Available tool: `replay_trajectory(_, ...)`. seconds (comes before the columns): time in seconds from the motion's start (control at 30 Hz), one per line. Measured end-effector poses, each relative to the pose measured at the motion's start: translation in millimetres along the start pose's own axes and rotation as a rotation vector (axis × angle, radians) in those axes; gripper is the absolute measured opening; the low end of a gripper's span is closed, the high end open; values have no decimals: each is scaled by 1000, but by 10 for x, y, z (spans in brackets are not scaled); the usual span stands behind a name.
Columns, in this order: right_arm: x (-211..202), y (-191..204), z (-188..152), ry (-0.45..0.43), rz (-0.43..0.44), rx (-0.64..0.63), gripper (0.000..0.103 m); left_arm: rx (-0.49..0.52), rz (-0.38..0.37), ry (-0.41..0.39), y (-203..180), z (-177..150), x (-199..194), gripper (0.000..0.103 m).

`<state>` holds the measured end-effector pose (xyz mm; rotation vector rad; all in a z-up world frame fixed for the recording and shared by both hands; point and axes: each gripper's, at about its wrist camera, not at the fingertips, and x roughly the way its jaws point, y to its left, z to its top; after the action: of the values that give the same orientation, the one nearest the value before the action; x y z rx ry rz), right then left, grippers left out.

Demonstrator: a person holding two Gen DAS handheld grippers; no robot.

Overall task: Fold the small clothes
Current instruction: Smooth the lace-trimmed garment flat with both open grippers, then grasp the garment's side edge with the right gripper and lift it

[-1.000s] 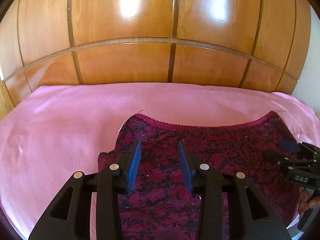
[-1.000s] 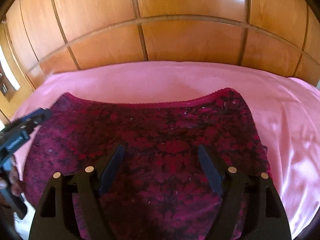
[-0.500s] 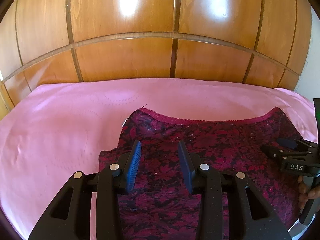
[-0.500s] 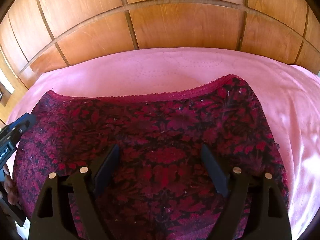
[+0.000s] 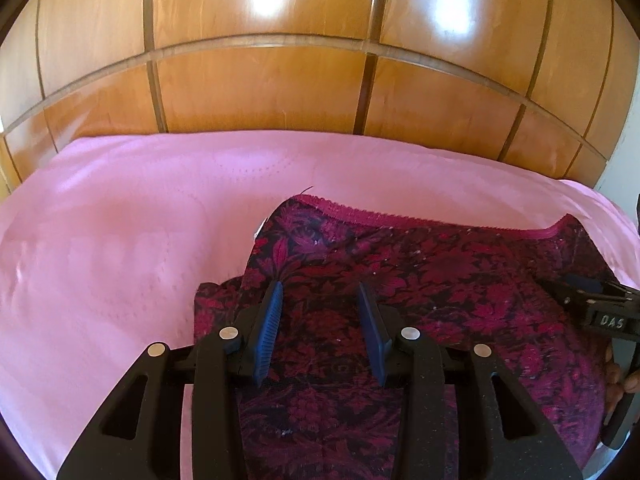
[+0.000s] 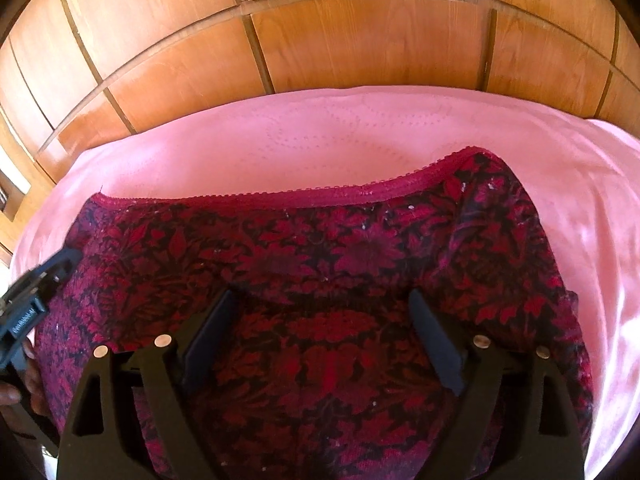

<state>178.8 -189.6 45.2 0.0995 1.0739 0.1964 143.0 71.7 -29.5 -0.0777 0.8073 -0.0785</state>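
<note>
A dark red floral garment [image 5: 440, 280] with a lace hem [image 6: 280, 196] lies spread on a pink sheet [image 5: 120, 240]. Its left corner is folded under in a small flap [image 5: 216, 300]. My left gripper [image 5: 319, 286] hovers over the garment's left part, open, its blue pads [image 5: 268, 324] a little apart with only the cloth lying beneath them. My right gripper [image 6: 322, 294] hangs over the garment's middle; its jaws are opening wide and grip nothing. Each gripper shows at the edge of the other view: the right gripper [image 5: 592, 308] and the left gripper [image 6: 40, 280].
A wall of glossy wooden panels [image 5: 320, 60] rises right behind the far edge of the sheet. Bare pink sheet [image 6: 600, 220] spreads beyond the garment on the left, right and far sides. A person's fingers [image 5: 626, 380] hold the right gripper's handle.
Both grippers have sunk closer to the garment, which now fills more of each view. The right gripper's jaws have spread wider. The left gripper's gap looks the same.
</note>
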Motion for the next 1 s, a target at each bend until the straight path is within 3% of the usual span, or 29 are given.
replay_trajectory(0.23, -14, 9, 90, 18, 12, 7, 88, -24, 14, -12, -25, 9, -149, 38)
replay_trajectory(0.37, -274, -109, 157, -9, 77, 48, 88, -43, 10, -45, -51, -34, -406, 47)
replay_trajectory(0.57, -750, -588, 136, -106, 75, 136, 91, -37, 18, -87, -127, -90, -678, 47)
replay_trajectory(0.73, -863, -1098, -60, -103, 39, 237, 93, -26, 16, -97, -206, -163, -792, 47)
replay_trajectory(0.83, -822, -1273, -264, -63, 81, 281, 95, -26, 7, -92, -231, -209, -831, 47)
replay_trajectory(1.0, -681, -1394, -601, 19, 238, 330, 95, -11, -3, -81, -330, -278, -867, 47)
